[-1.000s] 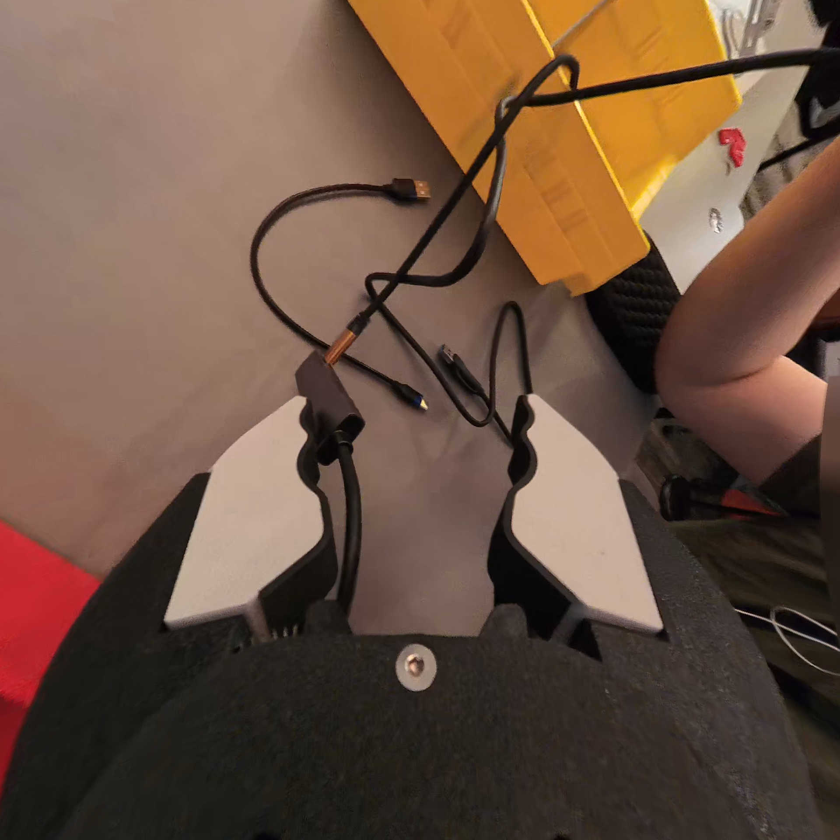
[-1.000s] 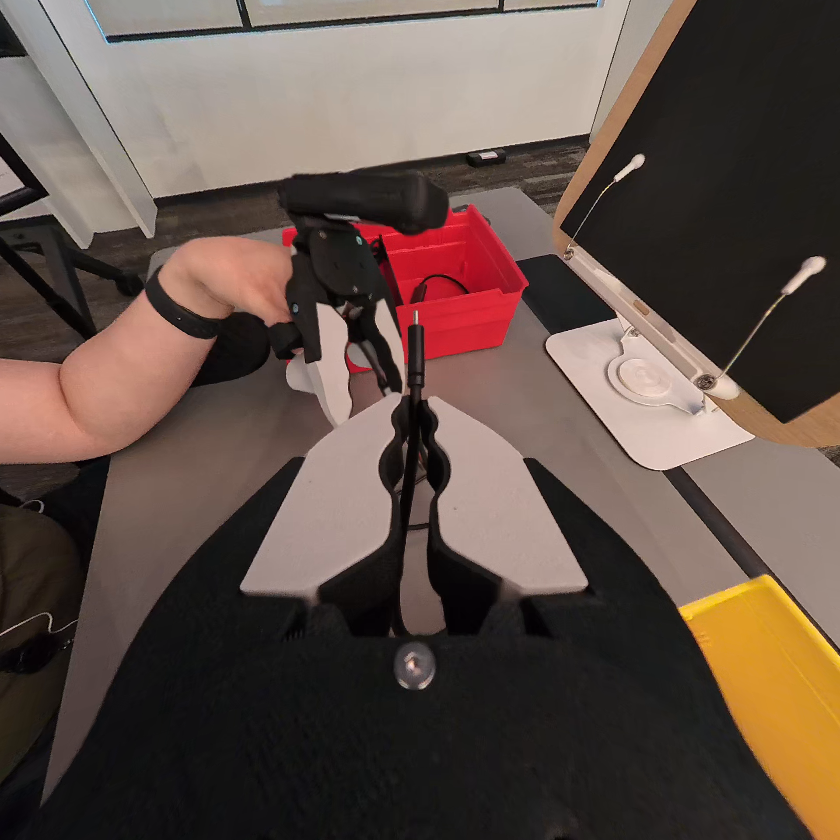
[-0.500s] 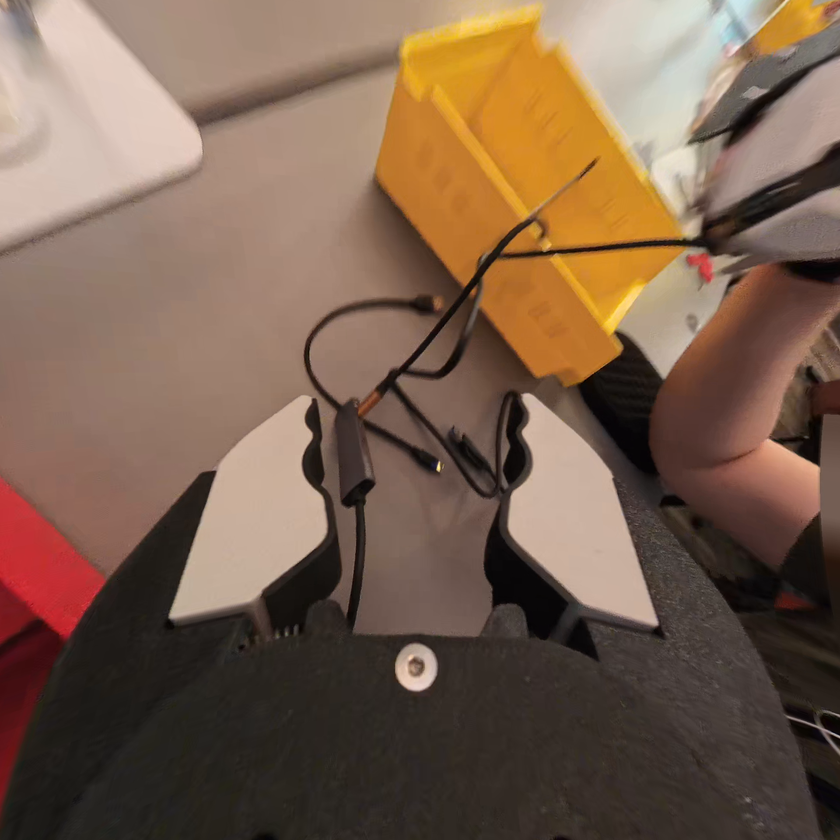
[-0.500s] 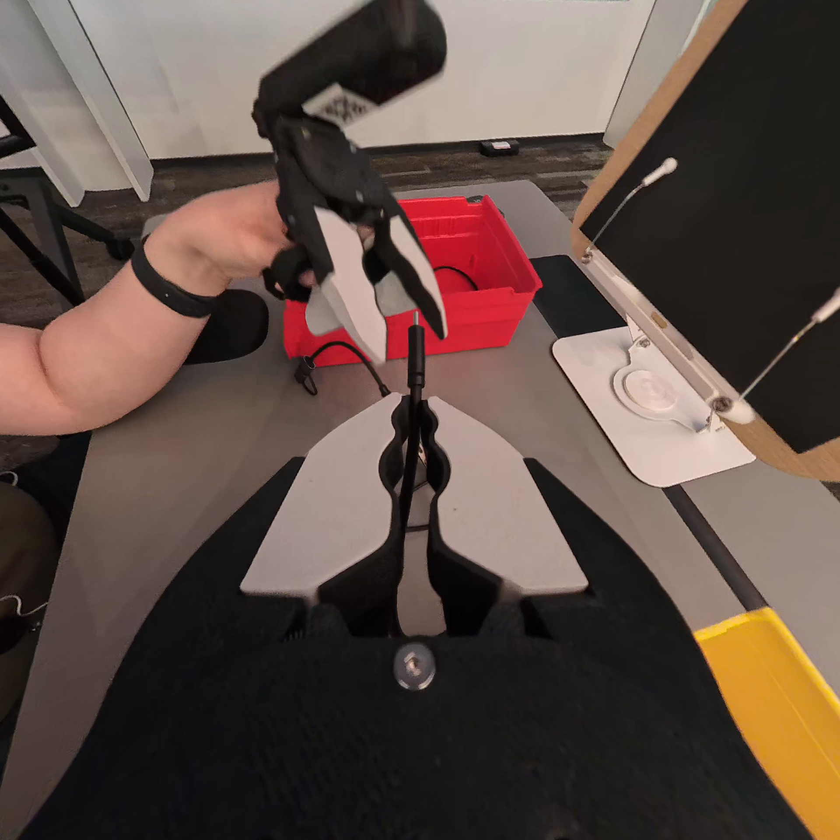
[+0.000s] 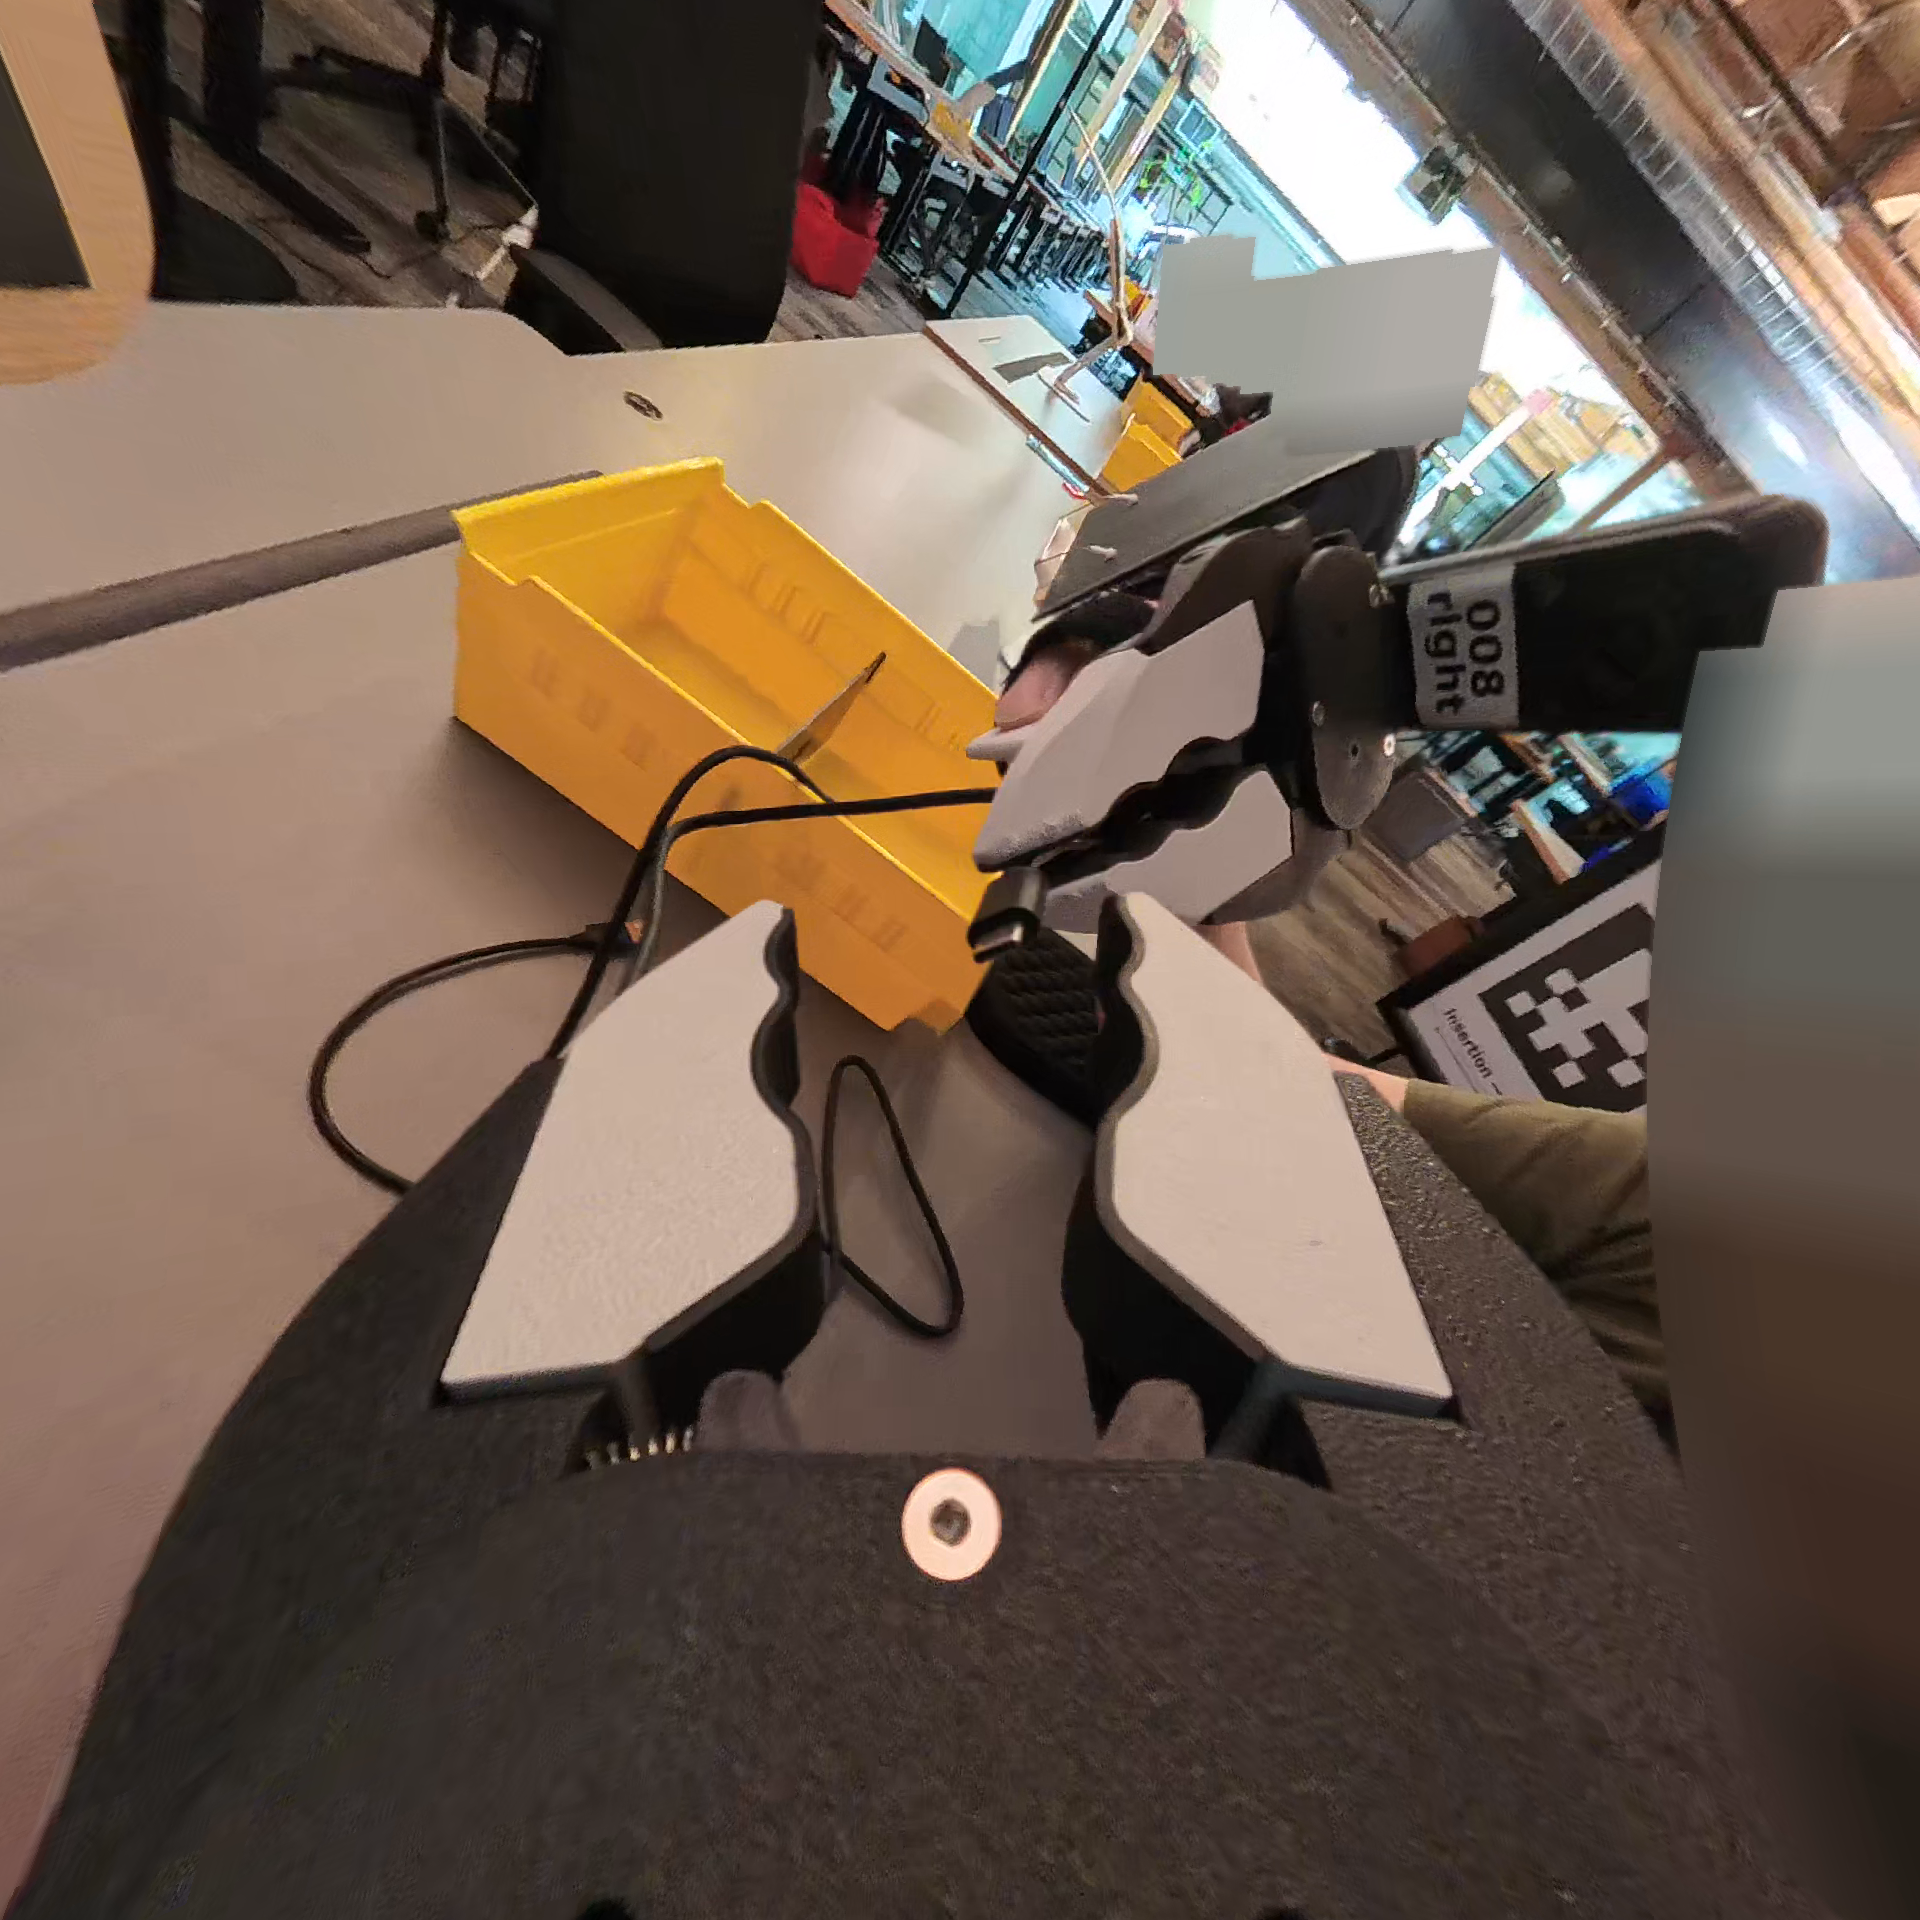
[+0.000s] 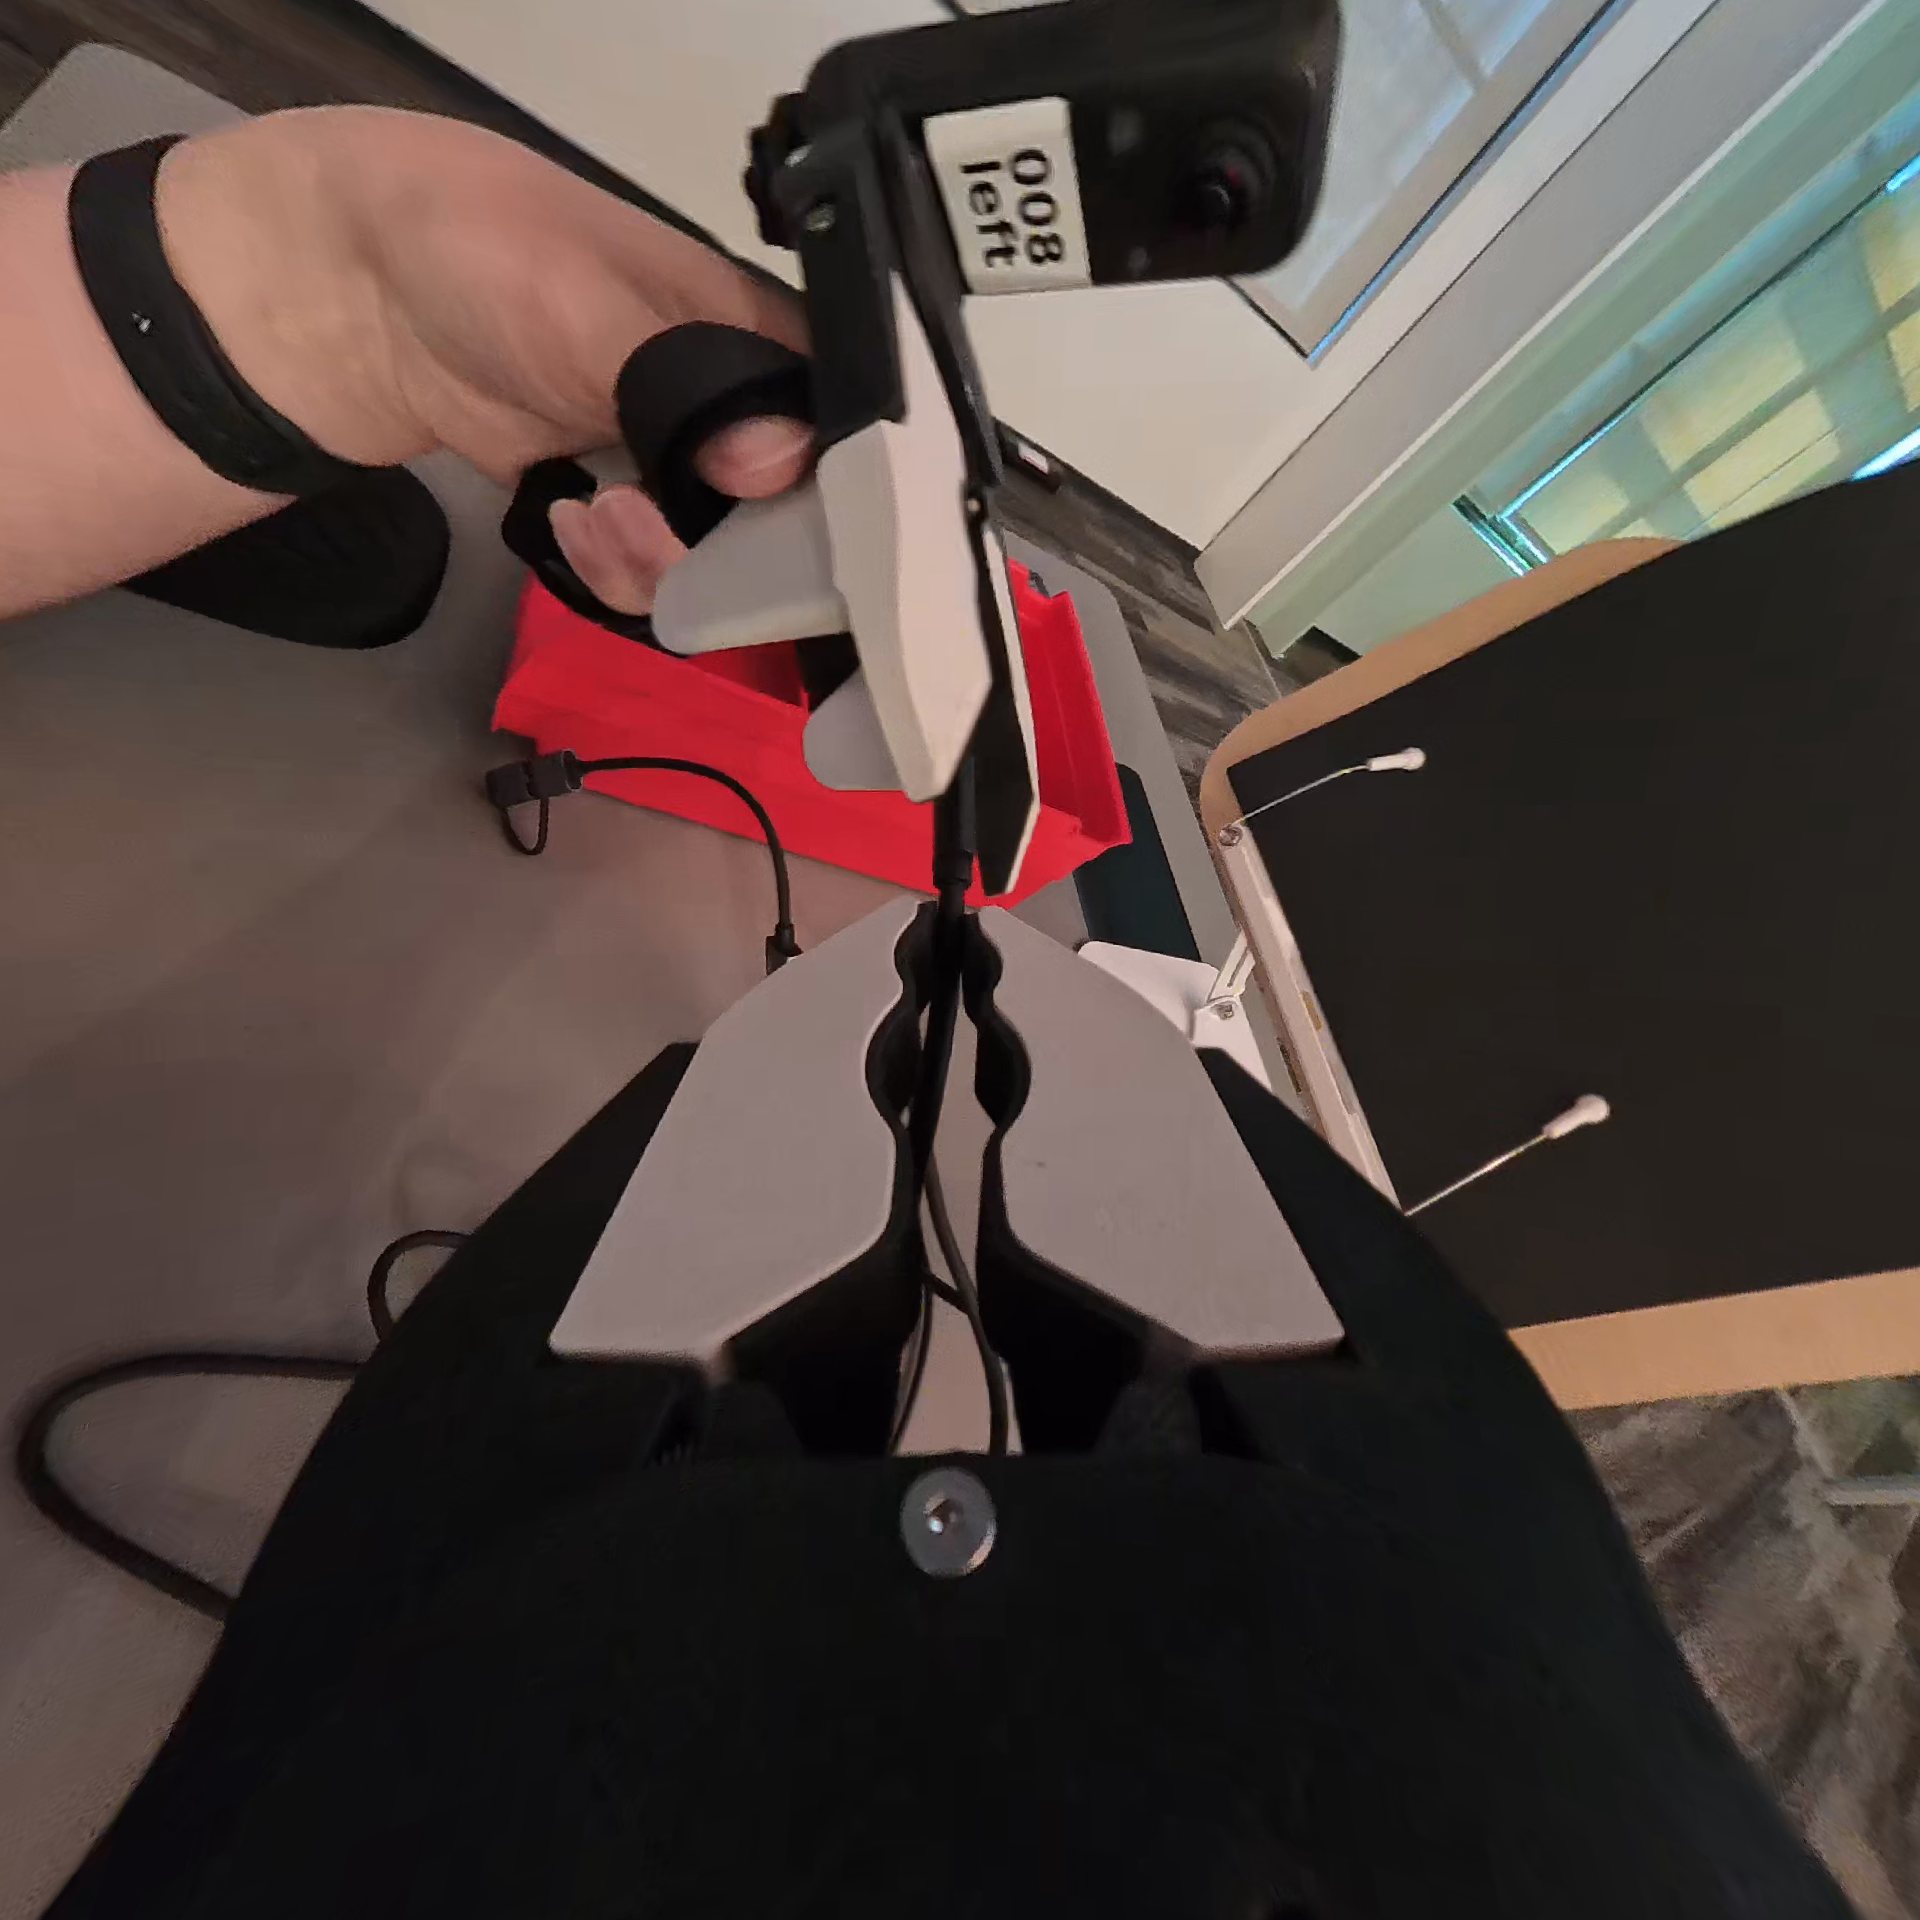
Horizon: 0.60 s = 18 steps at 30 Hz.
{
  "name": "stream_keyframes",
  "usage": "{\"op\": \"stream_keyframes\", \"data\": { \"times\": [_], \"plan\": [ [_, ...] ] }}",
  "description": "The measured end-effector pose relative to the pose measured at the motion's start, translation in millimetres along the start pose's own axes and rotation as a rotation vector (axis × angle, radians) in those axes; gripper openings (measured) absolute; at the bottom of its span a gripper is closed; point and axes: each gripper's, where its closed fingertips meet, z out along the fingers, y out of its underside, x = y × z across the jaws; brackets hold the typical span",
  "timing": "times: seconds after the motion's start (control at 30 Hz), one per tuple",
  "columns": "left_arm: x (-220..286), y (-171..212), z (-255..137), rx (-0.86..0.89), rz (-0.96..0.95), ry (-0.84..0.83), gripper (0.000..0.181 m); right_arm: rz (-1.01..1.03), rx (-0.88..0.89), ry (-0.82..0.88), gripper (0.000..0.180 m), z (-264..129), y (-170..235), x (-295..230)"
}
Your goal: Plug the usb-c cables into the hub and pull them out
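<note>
The grey table carries a yellow bin toward its far edge in the left wrist view and a red bin at the opposite end in the right wrist view. Between them lie slack black cables. The hub, a small dark block on a short lead, sits on the table just in front of the red bin, well apart from both grippers.

Both grippers are raised above the middle of the table and face each other almost nose to nose. The right gripper is clenched on a black USB-C cable, which runs down the channel between its fingers. The plug juts past the tips, with its long axis in line with the fingers and pointing at the left gripper.

The left gripper is released, its 2 fingers well apart and holding nothing. The plug hangs just beyond its tips, roughly centred on the gap.

The hub lies below and to the side of the left gripper, which looks the nearer of the 2 to it. There is bare table around the hub, though its lead curls close by.
</note>
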Motion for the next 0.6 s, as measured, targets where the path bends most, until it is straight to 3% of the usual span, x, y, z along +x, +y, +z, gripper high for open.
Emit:
{"op": "stream_keyframes", "data": {
  "times": [0.17, 0.27, 0.6],
  "plan": [
    [2, 7, 5, -0.033, -0.069, 0.077, 0.037, -0.145, -0.06, 0.051, 0.006, 7, 7, -2],
    [1, 8, 7, -0.04, -0.07, 0.083, 0.015, -0.169, -0.061, 0.048, 0.006, 9, 9, -4],
    [5, 10, 4, -0.064, -0.041, 0.091, 0.014, -0.212, -0.066, 0.07, 0.006, 11, 7, -5]
  ]
}}
